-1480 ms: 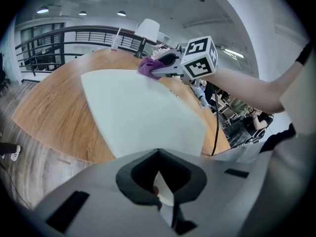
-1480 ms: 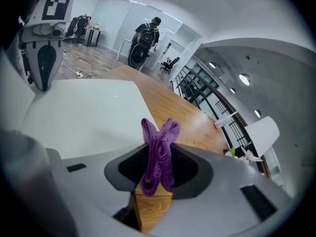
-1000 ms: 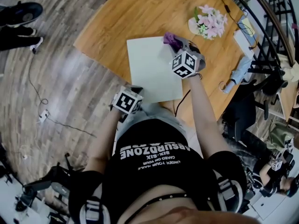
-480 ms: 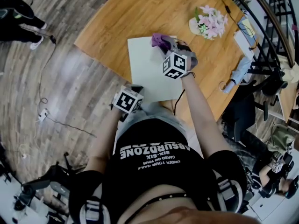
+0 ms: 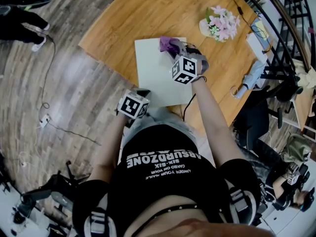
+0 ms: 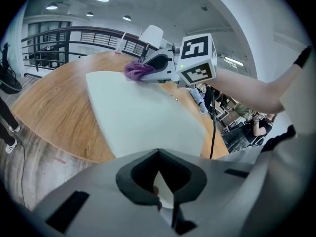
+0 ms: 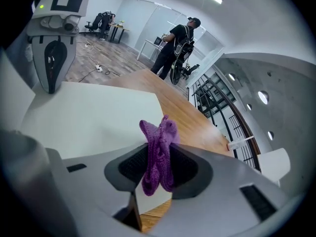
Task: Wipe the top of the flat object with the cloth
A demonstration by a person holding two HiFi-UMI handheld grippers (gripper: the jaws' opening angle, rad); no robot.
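Right gripper (image 7: pixel 158 168) jaws are clamping narrowly on the purple cloth (image 7: pixel 158 152), which is bunching up between the pads and sticking out above them, while the left gripper (image 6: pixel 158 187) jaws are sitting almost closed, pinching the near left corner of the flat object (image 5: pixel 155 75), a pale board lying on the wooden table (image 5: pixel 133 14). Compared with a second ago, the cloth is sitting further left along the board's far end, away from its right edge, and in the last half second it is hardly shifting at all; the left gripper is staying at the same corner throughout. Bare board is stretching left of the cloth and back toward the person, giving open room along most of the top. Bare wood is lying beyond the board's far edge and off its left edge. The board's near end is reaching to the table's near edge and appearing to jut a little past it. A bunch of pink flowers (image 5: pixel 222 21) is standing well beyond the board's far right corner. The right forearm and that gripper's marker cube (image 5: pixel 185 69) are covering part of the board's right side in the head view, and whether the cloth is pressing on the surface or hanging just above it is hard to make out
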